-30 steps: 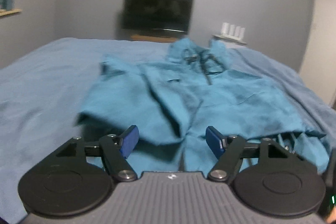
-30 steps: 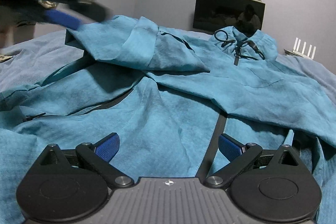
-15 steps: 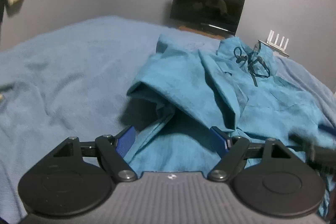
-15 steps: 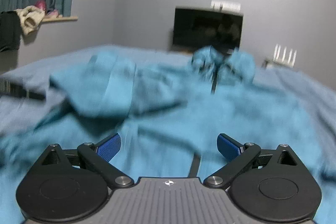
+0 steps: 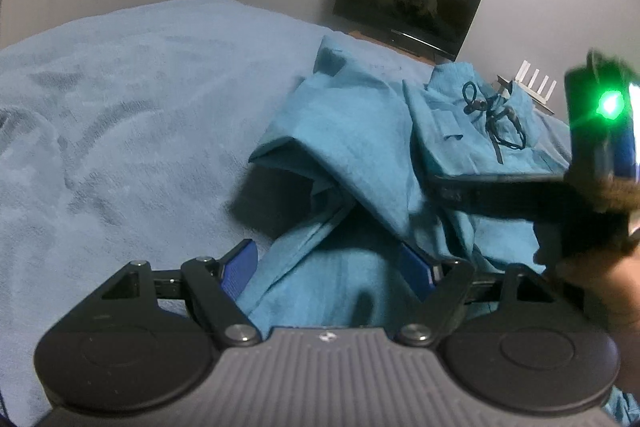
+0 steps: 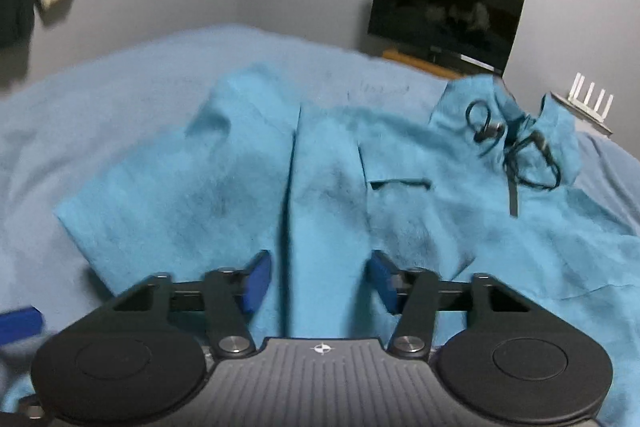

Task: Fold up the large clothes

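While both tools hover low over the bed (image 5: 120, 99), the teal garment (image 5: 352, 147) lies ahead of each, long axis running from lower centre toward the collar drawstring (image 6: 508, 143) at upper right. Left gripper (image 5: 328, 267): released, jaws wide, straddling a raised fold edge (nearer the cloth, I judge). Right gripper (image 6: 318, 283): also spread, a seam ridge between its pads, nothing held. Garment looks thin, wrinkled, one side flap already turned inward.
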`<state>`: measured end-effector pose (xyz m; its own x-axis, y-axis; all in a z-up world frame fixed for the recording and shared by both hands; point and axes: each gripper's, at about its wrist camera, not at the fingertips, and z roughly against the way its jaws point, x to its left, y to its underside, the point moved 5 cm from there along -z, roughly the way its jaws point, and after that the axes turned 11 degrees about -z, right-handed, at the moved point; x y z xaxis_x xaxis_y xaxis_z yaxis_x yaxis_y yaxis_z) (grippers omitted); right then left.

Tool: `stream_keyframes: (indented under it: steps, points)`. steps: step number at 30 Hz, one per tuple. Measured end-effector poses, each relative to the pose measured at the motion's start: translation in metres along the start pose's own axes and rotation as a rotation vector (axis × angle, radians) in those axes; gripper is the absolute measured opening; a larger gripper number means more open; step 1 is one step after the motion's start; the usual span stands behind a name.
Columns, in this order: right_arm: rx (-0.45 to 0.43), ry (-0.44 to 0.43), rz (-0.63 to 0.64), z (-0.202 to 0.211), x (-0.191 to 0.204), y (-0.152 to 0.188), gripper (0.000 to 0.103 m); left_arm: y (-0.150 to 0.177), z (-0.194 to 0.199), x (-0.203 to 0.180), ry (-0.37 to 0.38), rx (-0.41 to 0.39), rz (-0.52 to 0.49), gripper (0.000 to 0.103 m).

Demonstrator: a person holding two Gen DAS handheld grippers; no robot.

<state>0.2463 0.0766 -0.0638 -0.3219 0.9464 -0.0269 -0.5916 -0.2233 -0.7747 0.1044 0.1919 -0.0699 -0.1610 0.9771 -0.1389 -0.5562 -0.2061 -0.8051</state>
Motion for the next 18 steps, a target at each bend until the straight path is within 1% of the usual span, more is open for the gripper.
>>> stream_keyframes:
  steps: [1, 4, 8, 11, 12, 14, 16, 17, 18]
  points:
    - [-0.006, 0.002, 0.001, 0.0, -0.005, 0.002, 0.013, 0.0, -0.001, -0.001, 0.004, 0.001, 0.001, 0.076]
    - [-0.078, 0.002, -0.067, 0.014, -0.035, -0.003, 0.005, 0.0, -0.003, -0.002, 0.007, 0.005, -0.002, 0.076]
    - [-0.213, 0.04, -0.205, 0.052, -0.101, -0.012, 0.003, 0.0, -0.005, -0.003, 0.001, 0.013, -0.007, 0.076]
    - [-0.28, 0.124, -0.323, 0.075, -0.163, -0.009, 0.002, 0.0, -0.006, -0.005, -0.006, 0.018, -0.017, 0.076]
    - [-0.291, 0.161, -0.389, 0.081, -0.188, -0.004, 0.002, 0.0, -0.006, -0.006, -0.009, 0.019, -0.023, 0.076]
    - [-0.264, 0.211, -0.523, 0.083, -0.232, 0.015, 0.002, 0.0, -0.007, -0.01, -0.014, 0.021, -0.037, 0.076]
    - [-0.207, 0.223, -0.63, 0.076, -0.263, 0.04, 0.004, 0.001, -0.007, -0.013, -0.018, 0.023, -0.051, 0.076]
    - [-0.169, 0.224, -0.666, 0.071, -0.271, 0.053, 0.006, 0.002, -0.008, -0.014, -0.02, 0.025, -0.058, 0.076]
    - [-0.128, 0.225, -0.697, 0.064, -0.278, 0.068, 0.013, 0.002, -0.008, -0.015, -0.022, 0.027, -0.064, 0.076]
